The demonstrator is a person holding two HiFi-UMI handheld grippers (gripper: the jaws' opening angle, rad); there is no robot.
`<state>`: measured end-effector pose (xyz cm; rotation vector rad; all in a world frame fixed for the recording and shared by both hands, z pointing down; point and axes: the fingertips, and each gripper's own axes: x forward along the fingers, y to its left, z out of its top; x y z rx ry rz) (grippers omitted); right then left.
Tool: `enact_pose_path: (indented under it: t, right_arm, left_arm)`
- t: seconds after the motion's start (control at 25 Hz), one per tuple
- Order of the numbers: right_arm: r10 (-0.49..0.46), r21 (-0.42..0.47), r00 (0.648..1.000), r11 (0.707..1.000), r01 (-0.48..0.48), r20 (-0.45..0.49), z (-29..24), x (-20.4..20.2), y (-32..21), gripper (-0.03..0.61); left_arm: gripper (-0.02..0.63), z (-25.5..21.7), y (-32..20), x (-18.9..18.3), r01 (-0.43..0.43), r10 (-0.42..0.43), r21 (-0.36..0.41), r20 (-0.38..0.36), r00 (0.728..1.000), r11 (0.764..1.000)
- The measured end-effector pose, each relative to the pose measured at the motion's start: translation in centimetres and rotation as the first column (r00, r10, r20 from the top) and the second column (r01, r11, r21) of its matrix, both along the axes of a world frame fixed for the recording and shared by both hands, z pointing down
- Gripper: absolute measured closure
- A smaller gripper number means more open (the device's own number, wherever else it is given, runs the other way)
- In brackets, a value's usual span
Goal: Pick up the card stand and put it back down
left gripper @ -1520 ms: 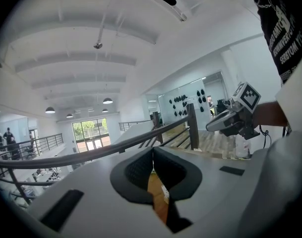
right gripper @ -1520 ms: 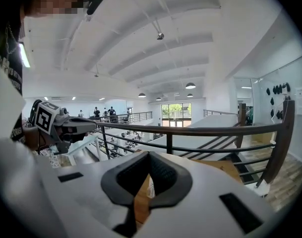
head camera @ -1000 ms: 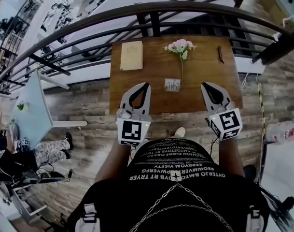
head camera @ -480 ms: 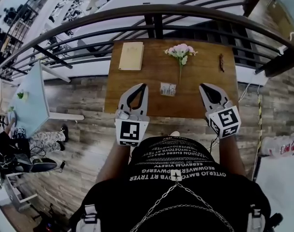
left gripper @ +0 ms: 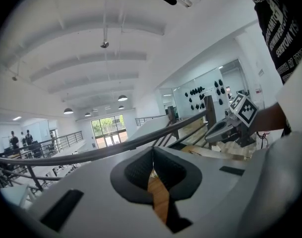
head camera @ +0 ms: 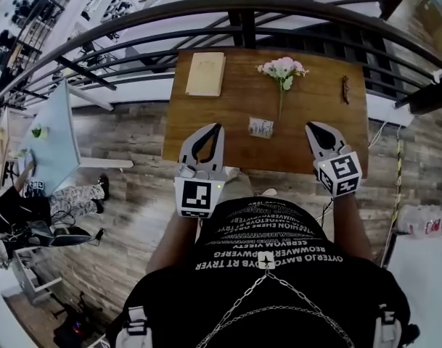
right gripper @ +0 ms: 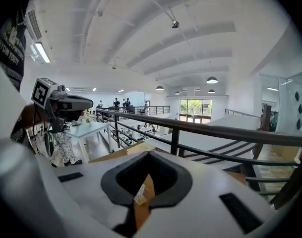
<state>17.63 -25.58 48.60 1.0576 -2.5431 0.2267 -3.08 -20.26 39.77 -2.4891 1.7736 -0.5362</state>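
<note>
I stood by while the person held both grippers over the near edge of the wooden table (head camera: 235, 107). The left gripper (head camera: 218, 127) had its jaws closed tip to tip, with nothing caught between them. Through the slot behind the tips I saw only a strip of the table's wood. The right gripper (head camera: 310, 126) was closed the same way and held nothing.

The card stand (head camera: 260, 127) sat on the table in the space between the two grippers, roughly level with their tips. It was off to the right of the left gripper and to the left of the right one, and clear of both. In the right gripper view a small pale shape showed through the slot under the closed tips. It may have been the card stand, though it was too small for me to be sure.

Just past the card stand lay a pink flower (head camera: 282, 68), its stem running back toward the stand and its blooms farther from the grippers. Straight ahead of the left gripper, near the table's far edge, lay a beige notebook (head camera: 205, 73). Ahead of the right gripper and a little to its right lay a small dark thing (head camera: 345, 89) that I couldn't identify. Beyond the table ran a dark curved railing (head camera: 206, 11).
</note>
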Motion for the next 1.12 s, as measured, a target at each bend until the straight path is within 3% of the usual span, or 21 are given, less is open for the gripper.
enact_pose_path:
  t: [0.2, 0.52, 0.92, 1.12]
  right_arm:
    - [-0.03, -0.038, 1.0, 0.999, 0.03, 0.008, 2.9, -2.1, -0.6, 0.563]
    - [-0.005, -0.13, 1.0, 0.992, 0.003, -0.019, 8.5, -4.2, -1.7, 0.563]
    - [-0.102, -0.267, 0.994, 0.96, 0.085, -0.05, 16.5, -6.6, -1.8, 0.561]
    - [-0.145, -0.362, 0.986, 0.926, 0.104, -0.088, 21.6, -7.7, -1.4, 0.462]
  left_arm:
    - [0.586, 0.5, -2.6, -1.1, -0.04, 0.04, -0.003, 0.001, 0.999, 0.999]
    - [0.586, 0.0, -7.2, -2.3, -0.124, 0.125, 0.015, -0.003, 0.992, 0.992]
    - [0.586, 1.2, -10.1, -3.9, -0.158, 0.157, -0.017, -0.01, 0.987, 0.987]
    - [0.586, 2.0, -10.6, -5.3, -0.146, 0.146, -0.038, -0.006, 0.989, 0.989]
